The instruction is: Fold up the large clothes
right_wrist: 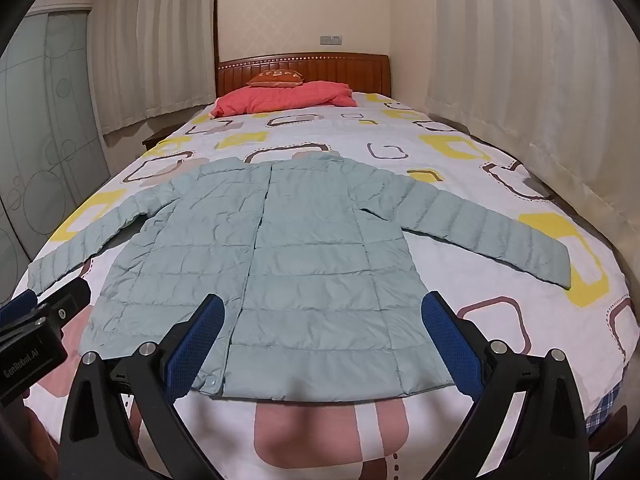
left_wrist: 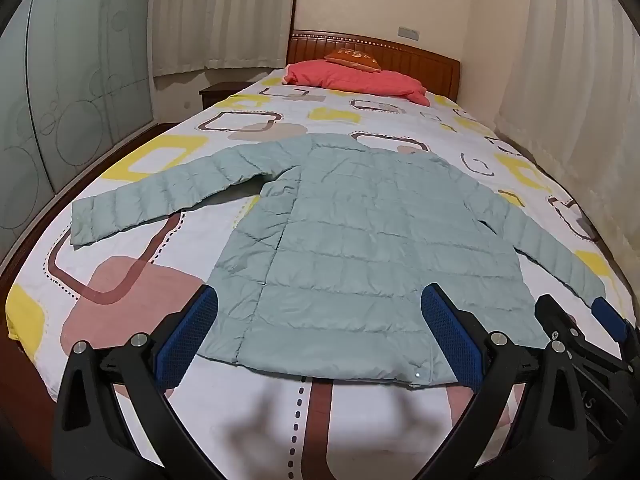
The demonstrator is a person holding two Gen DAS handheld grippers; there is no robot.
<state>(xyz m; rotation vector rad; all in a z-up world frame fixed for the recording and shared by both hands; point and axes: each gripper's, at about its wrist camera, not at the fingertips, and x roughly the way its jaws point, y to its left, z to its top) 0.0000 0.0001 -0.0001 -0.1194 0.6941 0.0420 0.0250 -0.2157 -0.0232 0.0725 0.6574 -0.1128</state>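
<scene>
Lying flat and face up on the bed (left_wrist: 132, 280), a pale green quilted jacket (left_wrist: 360, 240) is spread out across the foot half of the patterned cover. Its long axis is aligned with the length of the bed: the collar is pointed toward the wooden headboard (left_wrist: 400, 54), the hem toward the foot edge, just short of it. Both sleeves are extended sideways and slightly hemward, one toward each long side of the bed. The front closure is seen running collar to hem, with snap buttons at the hem.

The left gripper (left_wrist: 320, 332) is held above the hem with its jaws spread wide, nothing between the blue pads. The right gripper (right_wrist: 322, 336) is likewise fully parted over the hem, gripping nothing.

A coral quilt (right_wrist: 280, 98) and an orange cushion (right_wrist: 276, 78) are noted at the head end.
</scene>
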